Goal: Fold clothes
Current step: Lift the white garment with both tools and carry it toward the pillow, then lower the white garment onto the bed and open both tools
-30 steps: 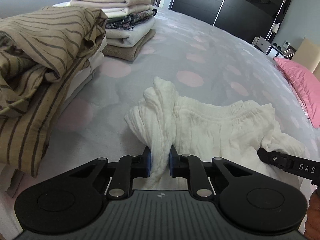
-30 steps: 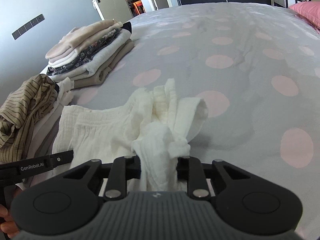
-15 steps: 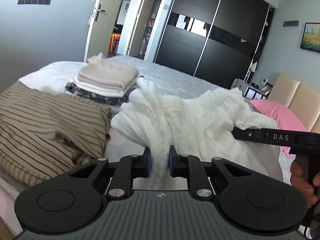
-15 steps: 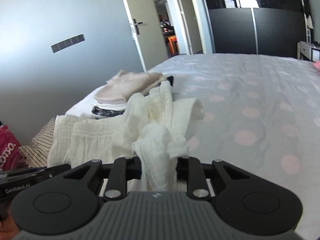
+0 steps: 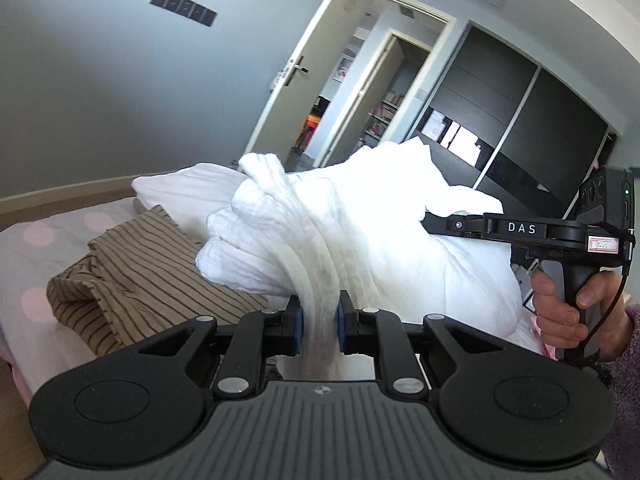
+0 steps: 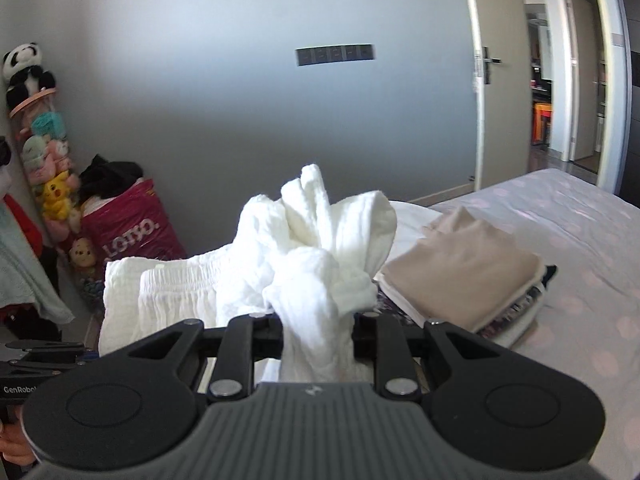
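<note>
And up it goes! The crinkled white cotton garment with the gathered elastic waistband (image 5: 360, 236) was lying flat on the grey bedcover with pale pink dots (image 6: 592, 216) a second ago; now it hangs clear of the bed, carried between both tools.

The left gripper (image 5: 319, 322) is clamped on a bunched roll of the white fabric, blue pads pressing it from both sides. The right gripper (image 6: 318, 332) is closed on its own thick wad of the same cloth, which sprouts up in a knot above the jaws. In the left wrist view the right tool reaches in from the right, the person's right hand (image 5: 568, 312) wrapped round its handle.

Both views have swung up from the bedcover to the grey wall, the door and the dark wardrobe, so this is a real lift. It looks like a shake-out: the cloth is still crumpled between the two grips, and it needs to spread flat before any fold can start.

Below, the brown striped garment (image 5: 132, 280) sits at near left, and the stack of folded clothes topped by a beige piece (image 6: 468, 268) waits to the right, a likely spot for this one once folded.
</note>
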A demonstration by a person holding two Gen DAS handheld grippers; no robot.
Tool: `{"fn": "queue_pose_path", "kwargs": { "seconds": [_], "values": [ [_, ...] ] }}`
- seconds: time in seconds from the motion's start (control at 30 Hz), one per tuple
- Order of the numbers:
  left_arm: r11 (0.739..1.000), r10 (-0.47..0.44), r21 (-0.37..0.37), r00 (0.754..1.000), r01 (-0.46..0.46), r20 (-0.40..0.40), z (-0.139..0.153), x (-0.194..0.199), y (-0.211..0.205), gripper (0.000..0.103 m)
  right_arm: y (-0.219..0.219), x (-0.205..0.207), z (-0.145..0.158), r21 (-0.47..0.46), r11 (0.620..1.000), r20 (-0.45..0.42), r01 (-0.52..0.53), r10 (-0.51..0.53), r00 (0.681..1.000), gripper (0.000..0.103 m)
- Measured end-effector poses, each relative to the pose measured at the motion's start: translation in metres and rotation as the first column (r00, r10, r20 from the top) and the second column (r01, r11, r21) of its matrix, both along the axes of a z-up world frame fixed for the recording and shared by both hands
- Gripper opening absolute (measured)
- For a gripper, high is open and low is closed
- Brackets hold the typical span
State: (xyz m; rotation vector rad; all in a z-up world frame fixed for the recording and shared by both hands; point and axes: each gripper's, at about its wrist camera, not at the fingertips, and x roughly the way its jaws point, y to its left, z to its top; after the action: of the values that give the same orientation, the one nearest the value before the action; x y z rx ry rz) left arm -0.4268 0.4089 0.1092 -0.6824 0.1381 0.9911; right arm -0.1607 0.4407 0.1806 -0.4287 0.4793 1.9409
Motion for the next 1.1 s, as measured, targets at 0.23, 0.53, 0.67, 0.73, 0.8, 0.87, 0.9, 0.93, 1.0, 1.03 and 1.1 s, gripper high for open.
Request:
{"fn": "queue_pose_path", "kwargs": {
  "seconds": [0.23, 0.53, 0.67, 0.73, 0.8, 0.87, 0.9, 0.93, 1.0, 1.03, 1.1],
  "values": [
    [0.977, 0.206, -0.056, 0.979, -0.206, -0.016, -0.015, -0.029, 0.022, 0.014, 0.079, -0.064, -0.015, -0.076, 0.983, 0.074, -0.170, 0.176, 0.982, 0.024],
    [0.929, 0.302, -0.202, 0.951, -0.310, -0.074, -0.069, -0.044, 0.066, 0.014, 0.171, -0.108, -0.092, -0.237, 0.948, 0.105, -0.211, 0.241, 0.965, 0.025],
    [0.908, 0.320, -0.252, 0.942, -0.336, -0.103, -0.089, -0.045, 0.083, 0.014, 0.204, -0.103, -0.126, -0.300, 0.940, 0.078, -0.164, 0.196, 0.978, 0.027],
    [0.902, 0.317, -0.263, 0.939, -0.341, -0.131, -0.094, -0.043, 0.084, 0.014, 0.213, -0.103, -0.136, -0.311, 0.940, 0.075, -0.144, 0.176, 0.982, 0.028],
    [0.900, 0.312, -0.266, 0.937, -0.344, -0.156, -0.096, -0.044, 0.078, 0.014, 0.218, -0.104, -0.144, -0.319, 0.941, 0.077, -0.115, 0.147, 0.986, 0.031],
    [0.900, 0.314, -0.256, 0.933, -0.351, -0.177, -0.092, -0.045, 0.073, 0.016, 0.221, -0.105, -0.148, -0.315, 0.947, 0.088, -0.070, 0.103, 0.991, 0.038],
    [0.901, 0.318, -0.247, 0.930, -0.357, -0.186, -0.088, -0.044, 0.069, 0.018, 0.221, -0.104, -0.148, -0.309, 0.950, 0.094, -0.043, 0.076, 0.993, 0.044],
    [0.901, 0.322, -0.237, 0.927, -0.363, -0.194, -0.085, -0.042, 0.066, 0.022, 0.220, -0.103, -0.145, -0.303, 0.953, 0.090, -0.016, 0.045, 0.995, 0.047],
    [0.899, 0.343, -0.206, 0.915, -0.385, -0.214, -0.076, -0.041, 0.055, 0.031, 0.216, -0.097, -0.135, -0.287, 0.957, 0.068, 0.033, -0.014, 0.998, 0.047],
    [0.898, 0.355, -0.189, 0.908, -0.397, -0.224, -0.072, -0.040, 0.049, 0.041, 0.213, -0.093, -0.127, -0.275, 0.960, 0.052, 0.052, -0.039, 0.998, 0.049],
    [0.885, 0.392, -0.170, 0.890, -0.434, -0.234, -0.064, -0.043, 0.039, 0.048, 0.202, -0.086, -0.108, -0.221, 0.970, 0.045, 0.101, -0.094, 0.995, 0.053]
  ]
}}
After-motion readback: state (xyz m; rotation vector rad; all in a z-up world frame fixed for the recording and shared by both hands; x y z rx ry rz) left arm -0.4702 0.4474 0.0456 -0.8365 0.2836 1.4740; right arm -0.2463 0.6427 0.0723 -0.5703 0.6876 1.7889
